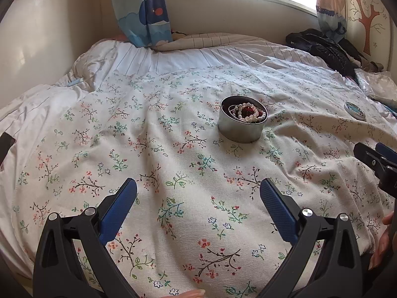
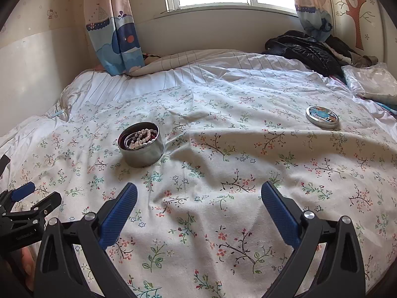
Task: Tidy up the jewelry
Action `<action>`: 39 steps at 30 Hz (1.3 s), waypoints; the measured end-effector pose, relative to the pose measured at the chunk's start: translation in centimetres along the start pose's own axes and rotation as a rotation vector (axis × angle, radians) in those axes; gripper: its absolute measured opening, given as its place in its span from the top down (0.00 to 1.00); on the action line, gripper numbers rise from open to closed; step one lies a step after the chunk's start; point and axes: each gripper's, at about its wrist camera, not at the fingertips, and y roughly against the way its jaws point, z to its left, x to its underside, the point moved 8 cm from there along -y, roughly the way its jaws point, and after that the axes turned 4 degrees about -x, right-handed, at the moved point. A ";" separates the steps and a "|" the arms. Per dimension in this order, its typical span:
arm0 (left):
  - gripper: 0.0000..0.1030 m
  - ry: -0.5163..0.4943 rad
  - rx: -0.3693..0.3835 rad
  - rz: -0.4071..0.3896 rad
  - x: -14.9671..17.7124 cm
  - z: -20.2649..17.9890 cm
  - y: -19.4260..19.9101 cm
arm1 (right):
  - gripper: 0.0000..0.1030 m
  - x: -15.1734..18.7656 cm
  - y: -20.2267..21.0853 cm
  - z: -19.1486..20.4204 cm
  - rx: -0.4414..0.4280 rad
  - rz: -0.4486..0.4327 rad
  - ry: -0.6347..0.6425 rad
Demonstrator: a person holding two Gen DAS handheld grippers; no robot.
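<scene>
A round metal tin stands upright and uncovered on the floral bedspread, toward the middle of the bed and well back from its near edge. Inside it lies a coil of white pearl beads heaped over some dark red pieces (what those are is too small to tell), and the beads rise to about the tin's rim. The tin's lid lies flat on the same bedspread, well apart from the tin, out toward the bed's right edge, with its printed blue face up.

The left gripper hovers over the near part of the bed, its blue-padded jaws spread wide with nothing between them; the tin sits beyond it and slightly right. The right gripper hangs likewise over the near edge, jaws wide and holding nothing, with the tin ahead to its left and the lid ahead to its right.

At the far right corner of the bed lies a dark jacket, with a clear plastic bag beside it.
</scene>
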 end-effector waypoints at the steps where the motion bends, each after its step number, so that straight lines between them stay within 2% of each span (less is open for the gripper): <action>1: 0.07 0.001 -0.003 0.003 0.0 0.0 -0.1 | 0.07 0.0 0.0 0.0 0.000 -0.001 -0.001; 30: 0.07 0.034 -0.015 0.007 -0.1 0.6 -0.1 | 0.07 0.0 0.0 -0.2 -0.005 -0.005 -0.018; 39: 0.07 0.013 -0.024 -0.001 -0.2 0.3 -0.1 | 0.07 0.1 0.0 -0.1 -0.006 -0.002 -0.018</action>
